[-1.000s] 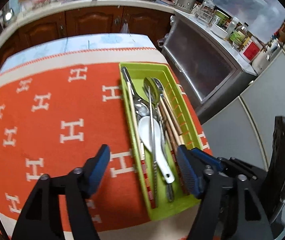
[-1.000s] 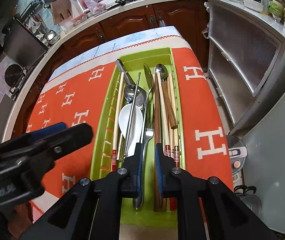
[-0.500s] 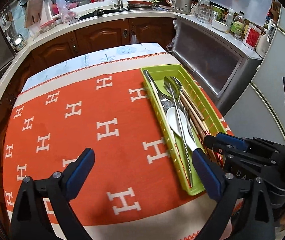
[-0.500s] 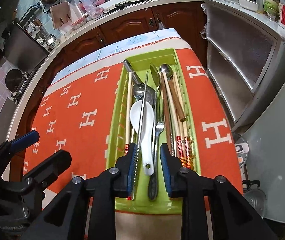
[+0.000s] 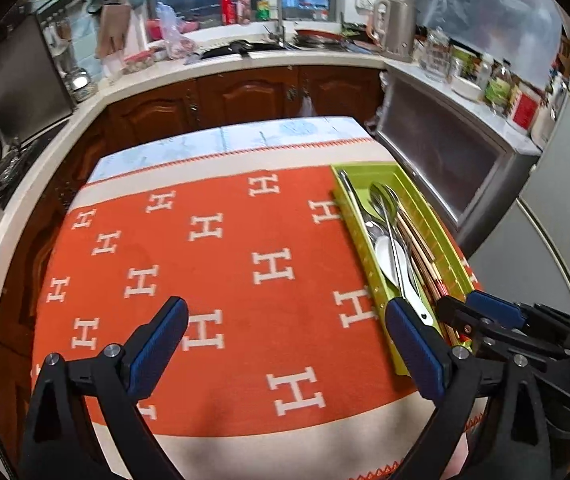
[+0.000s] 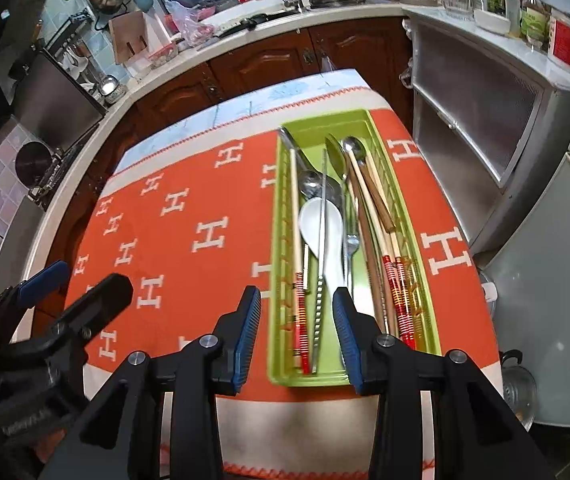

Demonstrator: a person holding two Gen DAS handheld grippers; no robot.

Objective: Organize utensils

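The green tray (image 6: 405, 216) sits at the right edge of the orange-clothed surface (image 5: 213, 272), holding a white spoon (image 6: 321, 224), metal spoons and chopsticks (image 6: 369, 200). The right gripper (image 6: 297, 332) hangs part-open and empty over the tray's near end; left of the tray, the left gripper (image 5: 285, 348) gapes wide, empty.

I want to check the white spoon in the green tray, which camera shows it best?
The right wrist view: the white spoon lies near centre in the green tray, bowl fully visible, crossed by a metal chopstick. The left wrist view shows the spoon smaller, at an angle, its handle end behind the left gripper.
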